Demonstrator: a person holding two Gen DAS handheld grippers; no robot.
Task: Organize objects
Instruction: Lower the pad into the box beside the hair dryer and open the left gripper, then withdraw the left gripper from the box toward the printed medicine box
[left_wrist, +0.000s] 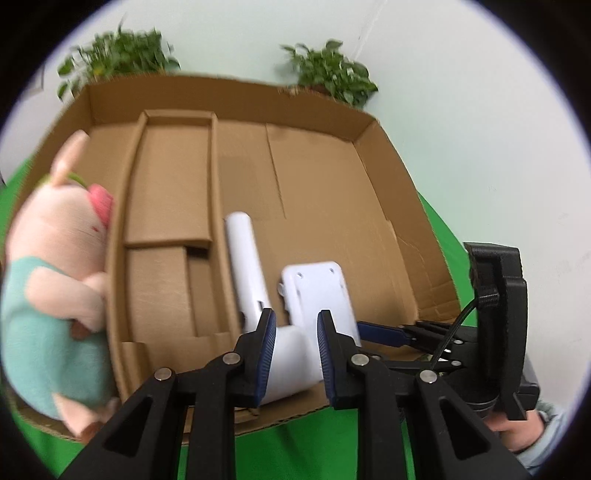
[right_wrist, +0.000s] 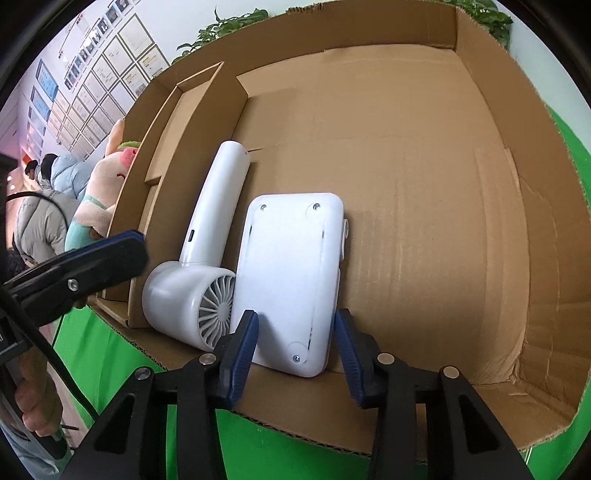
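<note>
A white hair dryer with a ribbed grille lies in the cardboard box, touching a flat white device on its right. Its handle runs toward the far side; the barrel sits near. The left gripper, clenched with nothing between its fingers, hides part of the barrel. The right gripper straddles the device's near end; whether its fingers press cannot be told. A plush pig at left is blurred.

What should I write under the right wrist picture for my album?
White hair dryer and flat white device lying side by side in a cardboard box, the right tool straddling the device.
</note>
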